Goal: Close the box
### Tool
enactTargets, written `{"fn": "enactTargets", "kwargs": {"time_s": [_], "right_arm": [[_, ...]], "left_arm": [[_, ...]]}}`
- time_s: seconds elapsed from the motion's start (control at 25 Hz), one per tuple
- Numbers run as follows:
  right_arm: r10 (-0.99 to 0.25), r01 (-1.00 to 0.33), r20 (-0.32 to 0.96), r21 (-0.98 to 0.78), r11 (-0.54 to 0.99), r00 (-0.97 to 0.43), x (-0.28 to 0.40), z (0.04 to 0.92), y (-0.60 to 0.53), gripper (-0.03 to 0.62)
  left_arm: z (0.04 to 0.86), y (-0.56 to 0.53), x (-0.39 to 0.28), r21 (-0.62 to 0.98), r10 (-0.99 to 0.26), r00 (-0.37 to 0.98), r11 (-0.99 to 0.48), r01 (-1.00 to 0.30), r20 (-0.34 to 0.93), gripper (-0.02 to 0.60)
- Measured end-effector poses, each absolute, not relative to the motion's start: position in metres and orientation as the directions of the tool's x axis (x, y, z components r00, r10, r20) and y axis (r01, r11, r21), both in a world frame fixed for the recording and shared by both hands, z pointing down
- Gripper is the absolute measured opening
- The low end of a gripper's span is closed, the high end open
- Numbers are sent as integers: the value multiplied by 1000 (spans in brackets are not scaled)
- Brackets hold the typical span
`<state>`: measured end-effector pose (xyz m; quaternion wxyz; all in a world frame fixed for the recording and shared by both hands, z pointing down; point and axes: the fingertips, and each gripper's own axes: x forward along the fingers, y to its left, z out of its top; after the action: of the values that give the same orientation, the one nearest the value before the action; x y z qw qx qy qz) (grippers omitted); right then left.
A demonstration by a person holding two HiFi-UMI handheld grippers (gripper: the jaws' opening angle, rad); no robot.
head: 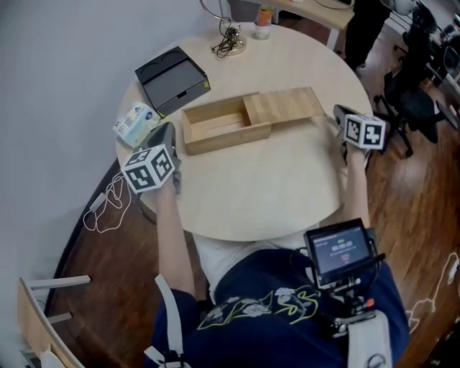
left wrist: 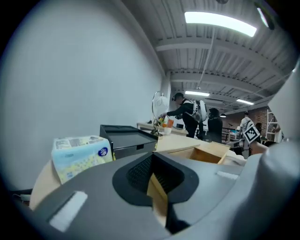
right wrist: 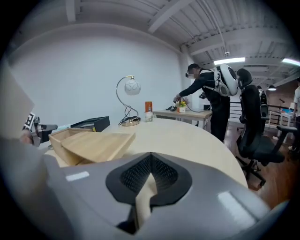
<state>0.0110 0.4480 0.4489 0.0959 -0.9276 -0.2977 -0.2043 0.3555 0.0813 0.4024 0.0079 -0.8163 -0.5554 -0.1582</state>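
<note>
A shallow wooden box (head: 215, 126) lies on the round table (head: 251, 194). Its sliding lid (head: 284, 106) is drawn about halfway out to the right, so the left half stands uncovered. My left gripper (head: 167, 134) sits just left of the box's left end, shut and empty. At the lid's right end is my right gripper (head: 338, 115), also shut with nothing held. The left gripper view shows the open box (left wrist: 201, 152) beyond the closed jaws. In the right gripper view the lid (right wrist: 96, 143) juts toward me from the box (right wrist: 58, 136).
A black box (head: 172, 77) and a tissue pack (head: 134, 122) lie behind the left gripper. A lamp base with cable (head: 230, 42) and an orange cup (head: 264, 16) stand at the far edge. An office chair (head: 413, 100) stands right of the table. People work at a far desk (right wrist: 206, 93).
</note>
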Motion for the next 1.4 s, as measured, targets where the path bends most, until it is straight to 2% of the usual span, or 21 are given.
{"fn": "enactTargets", "kwargs": {"time_s": [0.16, 0.24, 0.32, 0.4, 0.52, 0.72, 0.88, 0.96, 1.04, 1.12, 1.24, 1.32, 1.4], "right_arm": [[397, 529, 566, -83, -844, 722, 53, 457, 468, -8], [337, 485, 602, -97, -869, 724, 71, 461, 460, -8], [330, 478, 614, -90, -874, 717, 78, 462, 456, -8], [312, 473, 603, -125, -872, 734, 84, 460, 452, -8], [214, 403, 556, -244, -882, 803, 112, 458, 423, -8], [79, 242, 536, -240, -940, 840, 181, 452, 334, -8], [168, 243, 554, -65, -968, 816, 190, 451, 319, -8], [171, 237, 506, -68, -969, 845, 181, 441, 323, -6], [119, 183, 413, -120, -976, 903, 167, 424, 317, -6], [-15, 53, 296, -222, -974, 955, 147, 406, 291, -7], [-280, -230, 85, -373, -899, 956, 124, 385, 222, -7], [-406, -383, -10, -354, -853, 914, 124, 383, 181, -6], [-433, -418, 27, -218, -882, 901, 133, 398, 156, -6]], "left_arm": [[434, 98, 349, 105, 881, 260, -324, 940, 395, 0], [438, 98, 343, 100, 875, 259, -325, 940, 409, -1], [437, 97, 342, 103, 877, 264, -330, 939, 403, -2], [436, 97, 342, 98, 878, 264, -328, 940, 400, -2], [434, 99, 343, 47, 873, 270, -315, 948, 406, -2], [433, 108, 338, -3, 869, 275, -301, 954, 412, -2], [433, 108, 338, 0, 884, 261, -283, 959, 387, -18], [426, 104, 338, -1, 898, 257, -275, 961, 356, -15], [407, 91, 330, -27, 924, 253, -256, 966, 288, -12], [380, 76, 296, -20, 974, 136, -135, 991, 180, -1], [357, 62, 216, 89, 979, -204, 203, 975, -2, 0], [359, 74, 170, 133, 918, -383, 394, 909, -100, 0], [377, 96, 140, 126, 883, -457, 468, 875, -103, 0]]}}
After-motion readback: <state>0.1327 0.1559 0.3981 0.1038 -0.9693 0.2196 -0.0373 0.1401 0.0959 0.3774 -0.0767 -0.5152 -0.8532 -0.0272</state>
